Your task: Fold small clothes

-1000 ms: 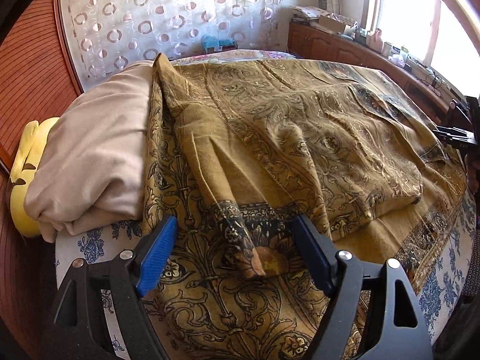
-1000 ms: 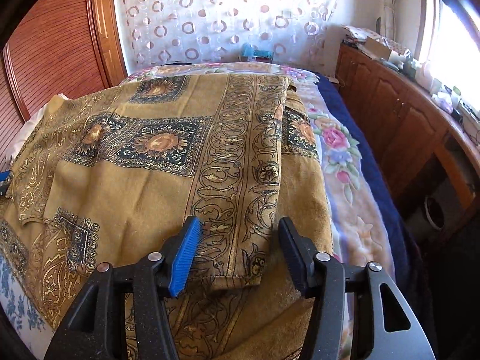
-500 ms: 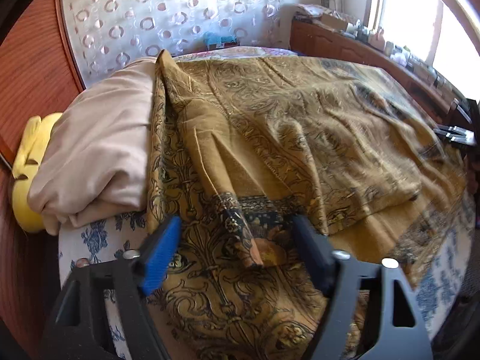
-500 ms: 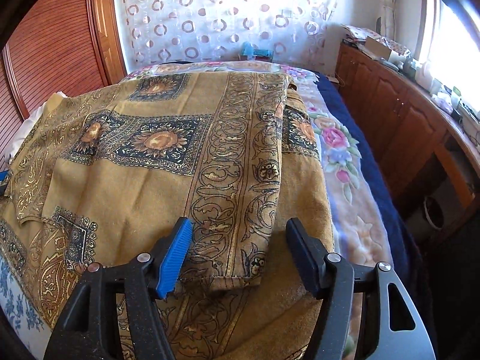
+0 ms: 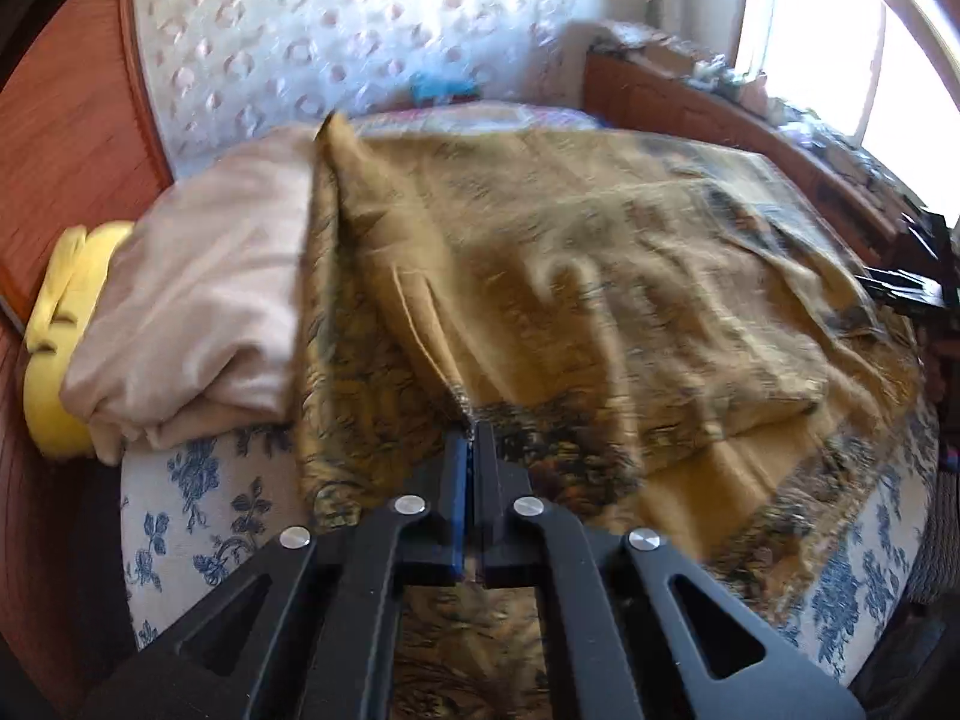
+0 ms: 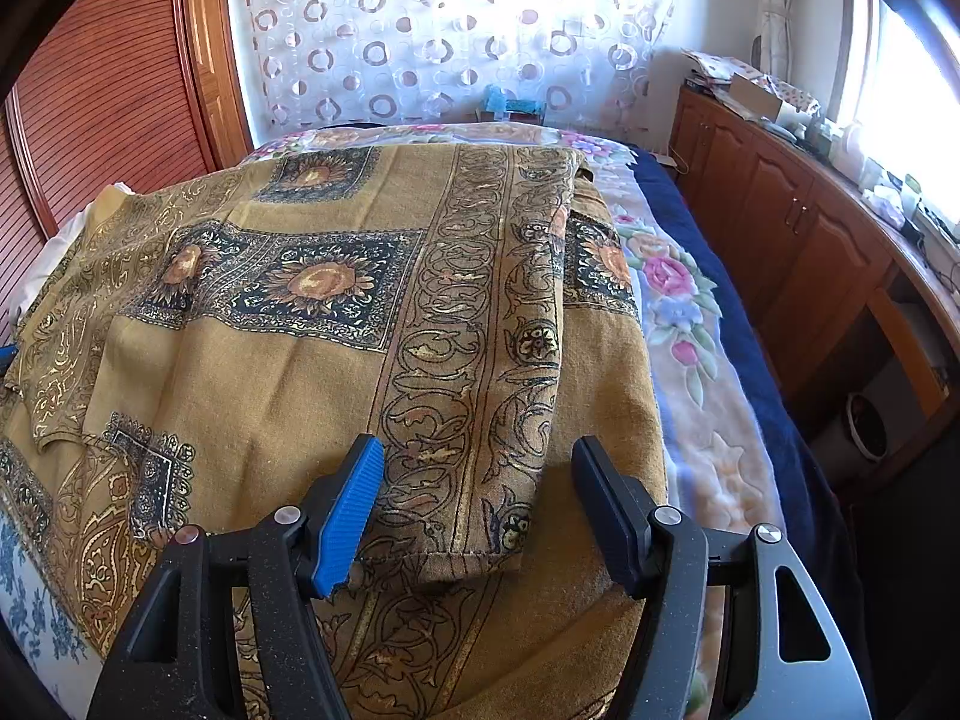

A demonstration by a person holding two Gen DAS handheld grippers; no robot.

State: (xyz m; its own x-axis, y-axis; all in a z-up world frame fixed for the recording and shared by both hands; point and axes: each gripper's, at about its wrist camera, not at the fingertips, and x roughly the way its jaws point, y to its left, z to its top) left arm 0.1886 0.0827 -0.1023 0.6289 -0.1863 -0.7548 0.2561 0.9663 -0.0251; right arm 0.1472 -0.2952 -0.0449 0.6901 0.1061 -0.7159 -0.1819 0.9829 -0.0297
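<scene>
A mustard cloth point(image 5: 600, 276) with dark ornate borders lies spread over the bed, partly folded over itself. My left gripper point(image 5: 471, 438) has its jaws closing, pressed together on a raised fold ridge of the cloth near the front edge. The left wrist view is motion-blurred. In the right wrist view the cloth point(image 6: 288, 372) shows sunflower panels, and its folded corner hem lies between the fingers of my right gripper point(image 6: 480, 450). That gripper stands open and its pads sit apart from the fabric.
A beige blanket point(image 5: 198, 300) and a yellow pillow point(image 5: 60, 372) are heaped at the left. A blue-flowered sheet point(image 5: 192, 516) covers the bed's front edge. A pink floral blanket point(image 6: 678, 312) lies on the right, beside wooden cabinets point(image 6: 798, 252).
My left gripper's jaws went from wide open to closed on the cloth's fold. The right gripper's jaws spread slightly wider and stayed over the same corner.
</scene>
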